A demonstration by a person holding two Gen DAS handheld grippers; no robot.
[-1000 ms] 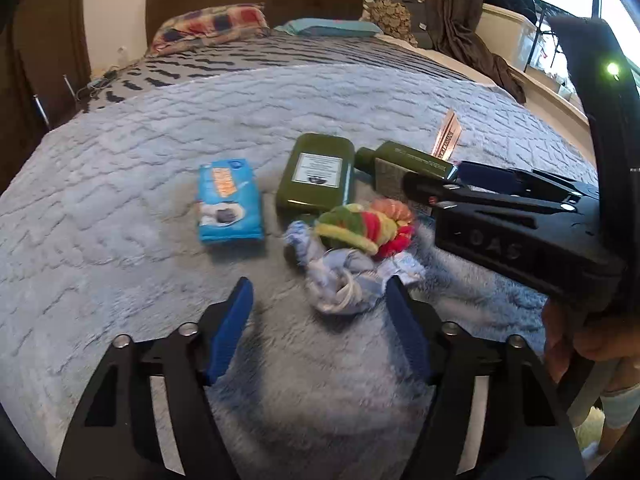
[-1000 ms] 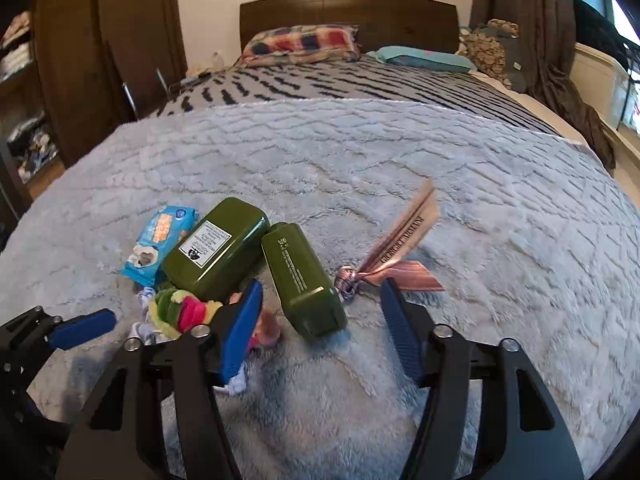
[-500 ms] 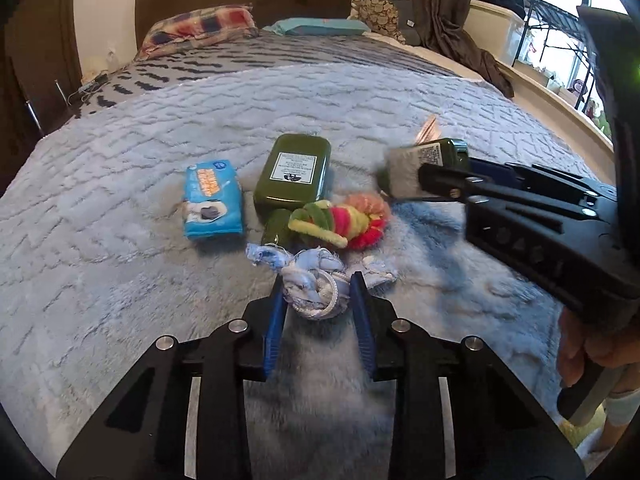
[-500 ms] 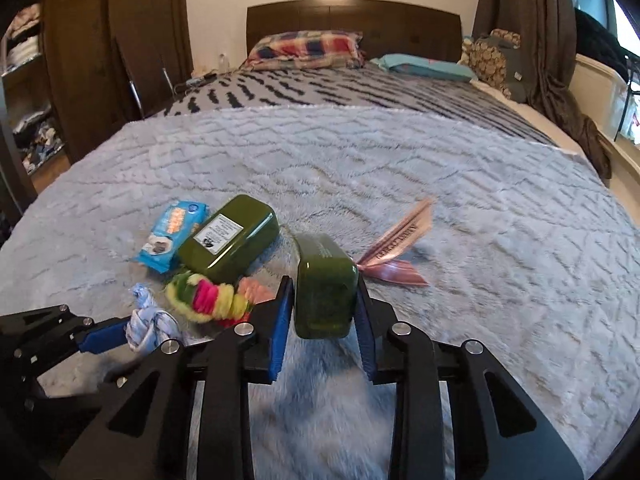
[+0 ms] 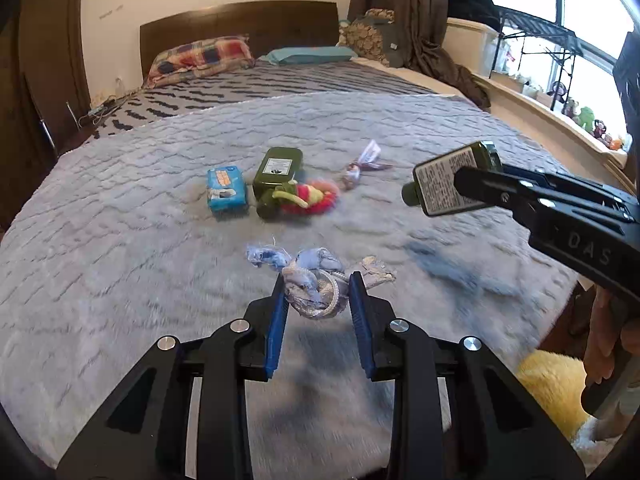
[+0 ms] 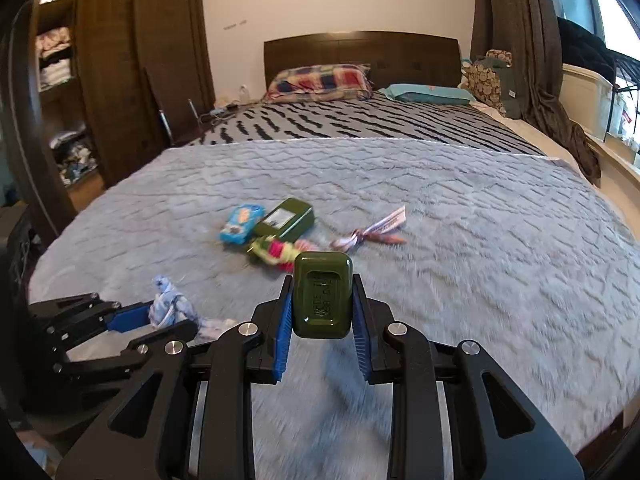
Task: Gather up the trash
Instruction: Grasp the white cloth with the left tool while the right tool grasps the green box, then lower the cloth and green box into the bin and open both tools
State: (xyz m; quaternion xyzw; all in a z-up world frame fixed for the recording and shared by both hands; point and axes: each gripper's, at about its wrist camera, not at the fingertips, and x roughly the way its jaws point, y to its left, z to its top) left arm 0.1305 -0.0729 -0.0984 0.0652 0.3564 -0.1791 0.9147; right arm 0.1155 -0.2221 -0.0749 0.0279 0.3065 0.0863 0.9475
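Note:
My left gripper [image 5: 316, 292] is shut on a knotted pale-blue rag [image 5: 316, 280] and holds it above the grey bedspread [image 5: 120, 240]; the rag also shows in the right wrist view [image 6: 168, 306]. My right gripper [image 6: 322, 300] is shut on a dark green bottle [image 6: 322, 294], lifted off the bed; it shows at the right of the left wrist view [image 5: 452, 180]. On the bed lie a blue snack packet [image 5: 226, 188], a second green bottle [image 5: 278, 168], a red-green-yellow fabric toy [image 5: 308, 198] and a crumpled wrapper [image 5: 362, 164].
Pillows [image 6: 320, 80] and a headboard [image 6: 360, 52] are at the far end. A wardrobe with shelves [image 6: 80, 80] stands left. Curtains [image 5: 420, 20] and a window sill are right. A yellow fluffy thing [image 5: 556, 388] lies below the bed's right edge.
Both grippers closed: the left on the rag, the right on the green bottle. Both then pulled back and up from the pile with their loads.

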